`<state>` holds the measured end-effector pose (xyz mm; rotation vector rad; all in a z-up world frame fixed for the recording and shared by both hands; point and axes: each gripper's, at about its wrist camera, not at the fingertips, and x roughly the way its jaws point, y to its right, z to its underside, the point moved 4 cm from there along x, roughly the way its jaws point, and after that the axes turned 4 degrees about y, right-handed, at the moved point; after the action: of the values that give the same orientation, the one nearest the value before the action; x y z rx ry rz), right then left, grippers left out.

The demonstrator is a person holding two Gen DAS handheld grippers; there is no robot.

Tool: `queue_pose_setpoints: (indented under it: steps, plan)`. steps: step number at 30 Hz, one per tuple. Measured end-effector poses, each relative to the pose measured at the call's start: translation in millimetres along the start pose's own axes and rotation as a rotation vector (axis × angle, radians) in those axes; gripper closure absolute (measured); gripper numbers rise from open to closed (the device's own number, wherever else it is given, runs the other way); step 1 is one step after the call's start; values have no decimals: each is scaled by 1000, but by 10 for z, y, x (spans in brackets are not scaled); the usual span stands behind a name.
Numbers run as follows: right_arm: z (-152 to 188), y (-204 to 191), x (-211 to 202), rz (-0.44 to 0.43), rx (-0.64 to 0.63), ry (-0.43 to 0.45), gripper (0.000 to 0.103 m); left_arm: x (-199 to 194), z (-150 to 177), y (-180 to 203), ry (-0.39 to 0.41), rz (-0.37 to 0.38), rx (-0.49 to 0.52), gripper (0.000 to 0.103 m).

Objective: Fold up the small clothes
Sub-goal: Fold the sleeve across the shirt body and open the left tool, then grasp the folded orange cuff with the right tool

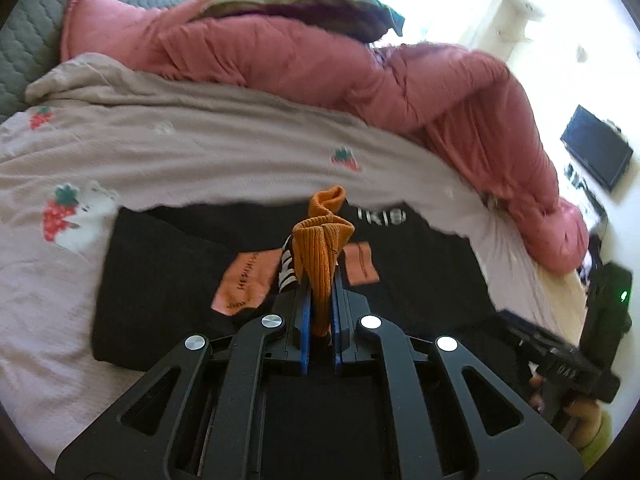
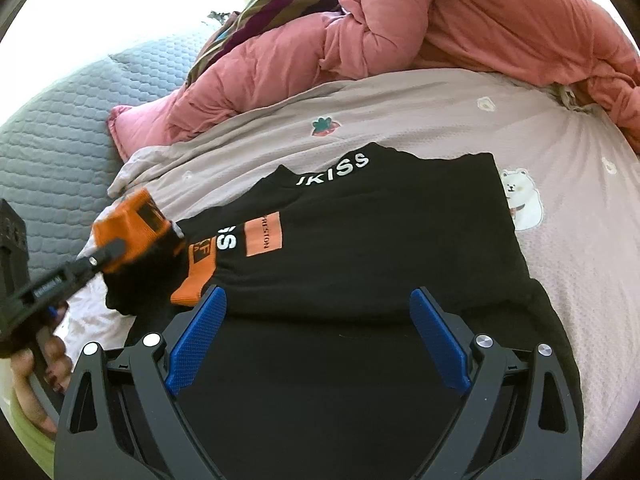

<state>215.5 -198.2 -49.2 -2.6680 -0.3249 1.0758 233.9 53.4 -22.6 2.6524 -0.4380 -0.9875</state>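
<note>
The left claw [image 1: 320, 280] is clenched on an orange ribbed cuff [image 1: 322, 240] of the black garment [image 1: 168, 272], the knit bunched upright between its blue pads [image 1: 305, 312]. In the right wrist view the same claw [image 2: 108, 252] sits at the left edge of the garment, with the cuff [image 2: 136, 220] lifted clear of the bed and the black sleeve trailing down from it.

The right claw [image 2: 318, 320] is released, its two blue pads [image 2: 200, 340] spread wide over the near part of the black garment [image 2: 360, 248], gripping nothing.

The garment lies flat on the pale bedsheet [image 2: 400, 108], which is printed with strawberries and a small white bear [image 2: 520, 200]. White letters [image 2: 336, 170] run along the garment's far edge, and orange patches [image 2: 264, 234] sit left of its middle.

A pink quilt [image 2: 440, 20] is heaped along the far side of the bed, with a striped cloth [image 2: 280, 4] on top of it. A grey quilted cover [image 2: 52, 120] lies to the far left.
</note>
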Motion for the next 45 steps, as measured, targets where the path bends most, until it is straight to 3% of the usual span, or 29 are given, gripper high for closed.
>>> queue_pose_setpoints:
  steps: [5,12,15,20,23,27,32,34,35,36,39,45]
  plan:
    - [25,-42,23,-5,-6,-10,11,94,115,64,-58,62,3,93]
    - [111,-236,133,-37,-37,-51,11,-104,14,6,14,52,11,75]
    - [176,-397,214,-58,-62,-75,11,-148,-34,-170,39,-25,-12,73]
    - [289,-705,386,-141,-79,-142,11,-136,-58,-529,39,-314,9,68]
    - [356,-912,544,-226,-47,-208,13,-150,-69,-712,29,-372,-17,65]
    - [416,-1073,781,-258,4,-283,29,-202,-90,-887,27,-377,-71,62]
    - [345,-1116,921,-261,54,-282,49,-234,-113,-916,36,-372,-81,60]
    - [325,-1139,955,-304,75,-282,57,-241,-118,-896,42,-366,-81,58]
    - [322,-1158,964,-330,77,-283,71,-250,-123,-892,47,-360,-84,58]
    - [322,-1176,968,-341,74,-282,77,-255,-129,-891,51,-358,-86,58]
    - [279,-1242,912,-358,36,-243,84,-284,-149,-894,66,-359,-89,58]
    - [-27,-1337,652,-333,-104,-117,86,-362,-185,-968,101,-359,-129,58]
